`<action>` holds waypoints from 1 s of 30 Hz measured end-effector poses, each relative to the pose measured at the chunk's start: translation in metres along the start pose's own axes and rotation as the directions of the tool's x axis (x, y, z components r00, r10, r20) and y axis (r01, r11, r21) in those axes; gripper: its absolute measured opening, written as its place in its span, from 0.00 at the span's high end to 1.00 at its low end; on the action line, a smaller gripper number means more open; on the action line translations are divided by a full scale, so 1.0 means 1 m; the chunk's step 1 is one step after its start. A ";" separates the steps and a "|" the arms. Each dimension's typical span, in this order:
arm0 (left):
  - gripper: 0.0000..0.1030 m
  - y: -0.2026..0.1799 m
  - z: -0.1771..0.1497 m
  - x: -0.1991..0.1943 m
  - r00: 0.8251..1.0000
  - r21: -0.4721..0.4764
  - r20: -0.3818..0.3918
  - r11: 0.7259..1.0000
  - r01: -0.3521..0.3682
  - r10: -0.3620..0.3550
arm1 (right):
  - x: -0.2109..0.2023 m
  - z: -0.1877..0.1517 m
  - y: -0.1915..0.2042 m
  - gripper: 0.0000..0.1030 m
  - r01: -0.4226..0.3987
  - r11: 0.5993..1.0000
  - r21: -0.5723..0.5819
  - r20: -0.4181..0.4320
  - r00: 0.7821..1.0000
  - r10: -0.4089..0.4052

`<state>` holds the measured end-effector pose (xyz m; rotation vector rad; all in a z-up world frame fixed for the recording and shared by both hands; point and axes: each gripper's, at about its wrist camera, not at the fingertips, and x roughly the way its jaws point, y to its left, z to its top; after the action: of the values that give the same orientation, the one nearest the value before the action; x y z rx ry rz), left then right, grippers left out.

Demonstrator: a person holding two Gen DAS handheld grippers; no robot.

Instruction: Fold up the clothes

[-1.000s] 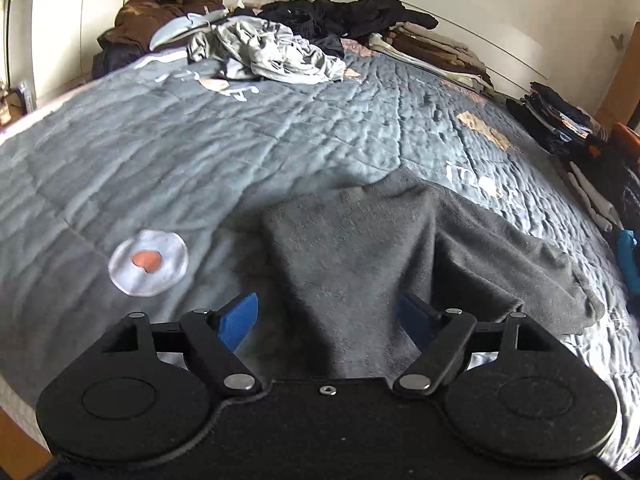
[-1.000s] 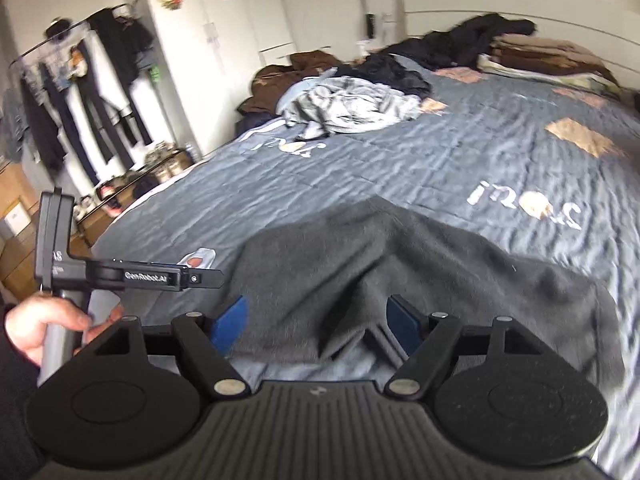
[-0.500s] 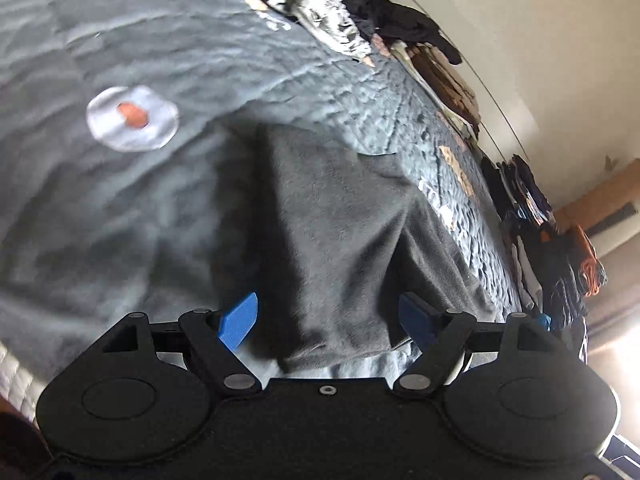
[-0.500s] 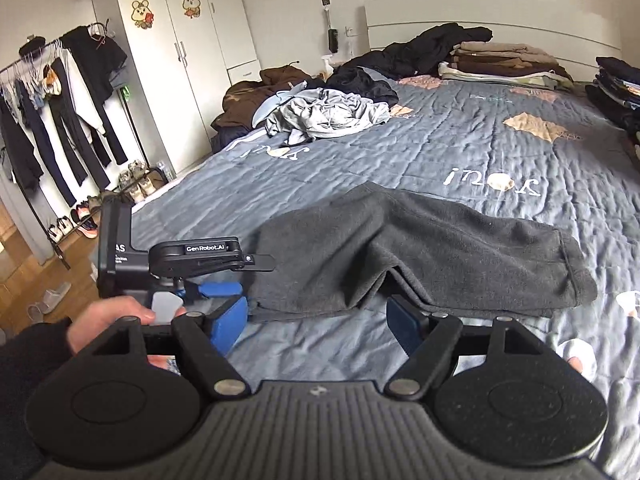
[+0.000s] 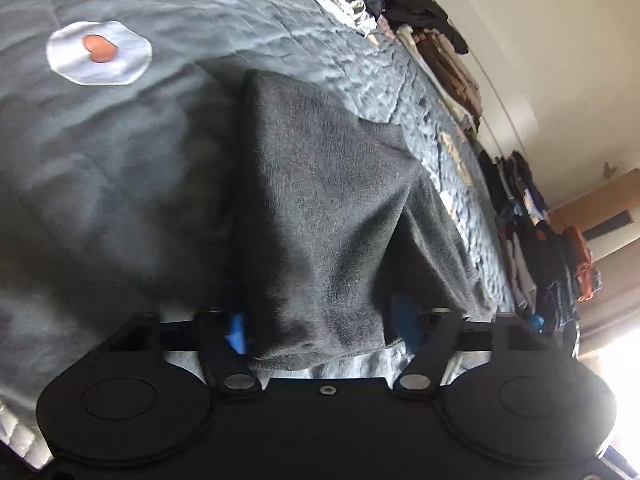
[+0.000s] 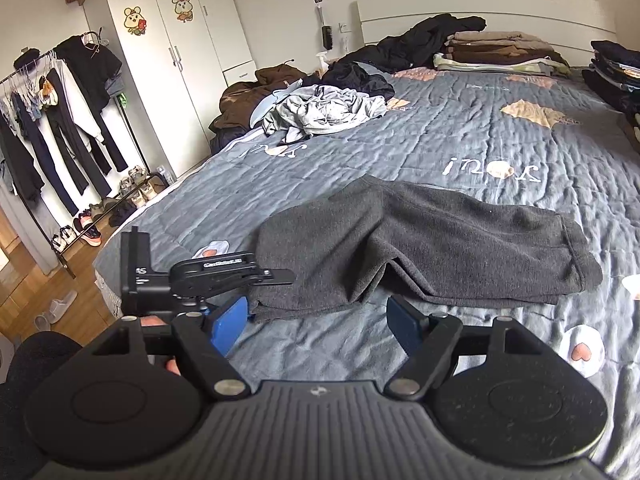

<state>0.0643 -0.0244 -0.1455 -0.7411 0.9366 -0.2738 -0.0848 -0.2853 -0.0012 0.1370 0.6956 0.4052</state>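
A dark grey fleece garment lies flat on the blue-grey quilt, its near hem facing me. In the left wrist view the garment fills the middle and its near edge sits between the blue pads of my left gripper. Those jaws still stand wide and are closing around the cloth. The right wrist view has the left gripper side-on at the garment's near left corner, held by a hand. My right gripper hangs open over bare quilt just short of the hem, with nothing between its fingers.
A crumpled light grey heap and dark clothes lie at the far end of the bed. Folded stacks line the headboard and right side. A clothes rack, shoes and wooden floor are off the bed's left edge.
The left gripper rolled and sank to the garment's near edge, which now lies between its pads. The right gripper's view swung across early on, then held still.
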 end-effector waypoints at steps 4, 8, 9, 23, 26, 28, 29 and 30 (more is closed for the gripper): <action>0.85 -0.002 0.010 -0.004 0.998 0.057 -0.051 0.998 -0.026 0.029 | 0.000 0.001 -0.001 0.26 -0.002 1.000 0.008 -0.003 1.000 0.002; 0.86 -0.004 0.041 -0.036 0.994 0.167 -0.086 0.985 -0.050 0.066 | 0.001 0.004 -0.002 0.26 -0.007 1.000 0.015 -0.001 1.000 0.007; 0.86 -0.005 0.049 -0.042 0.992 0.193 -0.101 0.980 -0.053 0.074 | 0.002 0.006 -0.003 0.26 -0.011 1.000 0.016 0.000 1.000 0.011; 0.61 0.014 0.051 -0.088 0.982 0.091 0.008 0.977 -0.190 0.191 | 0.003 0.008 -0.030 0.26 0.007 0.997 0.075 0.005 1.000 -0.007; 0.59 -0.011 0.047 -0.101 0.990 0.111 0.094 0.987 -0.113 0.102 | 0.004 0.009 -0.045 0.26 0.034 0.993 0.110 0.020 0.999 -0.036; 0.51 -0.028 0.046 -0.092 0.996 0.132 0.091 0.991 -0.009 -0.003 | 0.006 0.010 -0.053 0.26 0.051 0.990 0.128 0.027 0.998 -0.055; 0.47 -0.037 0.045 -0.086 0.995 0.143 0.083 0.989 0.048 -0.060 | 0.006 0.011 -0.056 0.26 0.055 0.990 0.130 0.033 0.998 -0.059; 0.45 -0.041 0.042 -0.077 0.992 0.139 0.069 0.985 0.099 -0.109 | 0.006 0.012 -0.058 0.26 0.055 0.990 0.130 0.036 0.998 -0.060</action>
<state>0.0581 0.0044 -0.0532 -0.6714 0.7997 -0.3946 -0.0544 -0.3354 -0.0102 0.2463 0.6847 0.3015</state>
